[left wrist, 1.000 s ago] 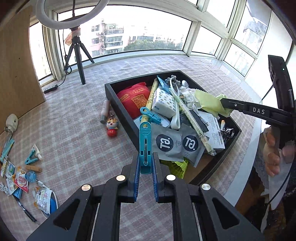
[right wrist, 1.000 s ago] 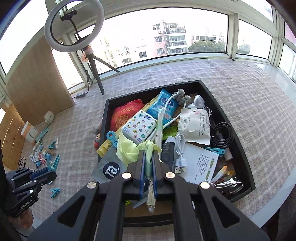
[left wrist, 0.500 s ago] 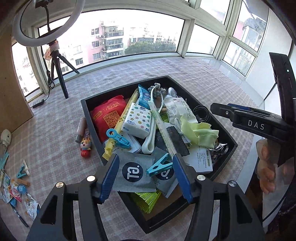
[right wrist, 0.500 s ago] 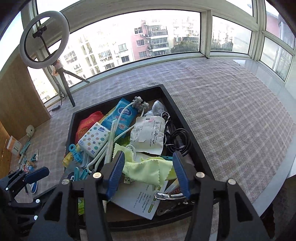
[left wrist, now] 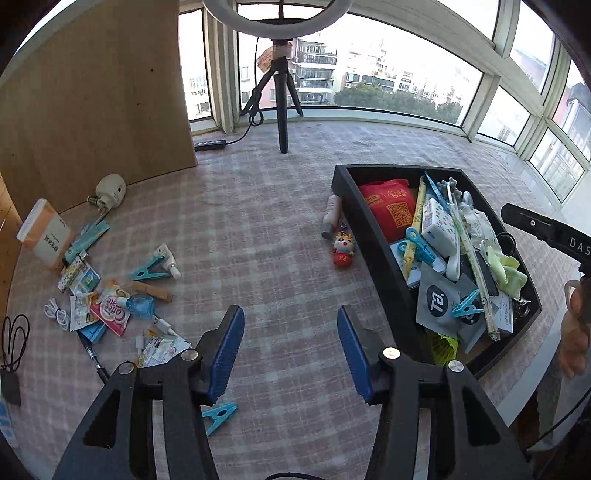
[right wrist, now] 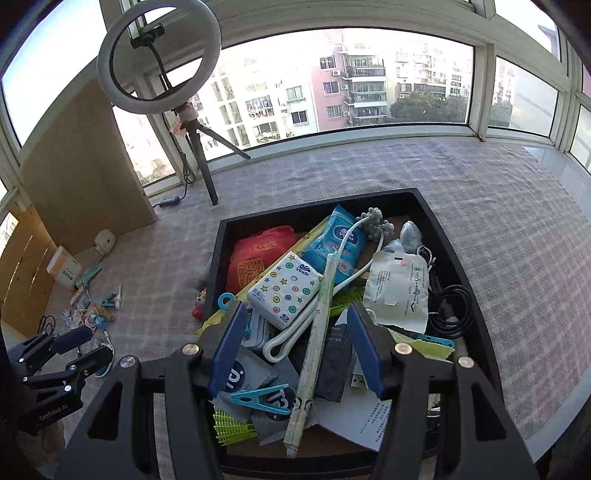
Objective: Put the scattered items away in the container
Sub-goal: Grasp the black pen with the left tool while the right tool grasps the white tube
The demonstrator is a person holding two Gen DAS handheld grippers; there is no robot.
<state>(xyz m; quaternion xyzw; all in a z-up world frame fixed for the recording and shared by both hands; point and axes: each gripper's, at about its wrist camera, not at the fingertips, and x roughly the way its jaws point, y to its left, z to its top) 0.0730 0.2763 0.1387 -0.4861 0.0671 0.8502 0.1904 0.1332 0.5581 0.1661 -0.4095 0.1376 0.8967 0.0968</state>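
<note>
Holding nothing, left gripper [left wrist: 290, 345] closing, right gripper [right wrist: 296, 347] wide apart above tray [right wrist: 448, 236] with two blue clips [right wrist: 260, 400].

Ring light [left wrist: 284, 22] top cropped; packet [left wrist: 110, 314] print illegible

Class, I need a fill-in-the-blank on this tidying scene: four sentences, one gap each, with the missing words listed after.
1. The container holding the tidied items is coloured ____.
2. The small doll with the red base lies ____ the container, on the checked cloth.
3. The clothes pegs, like the one on the cloth, are coloured ____.
4. Between the left gripper's fingers there is ____.

Missing words: black; outside; blue; nothing
</note>
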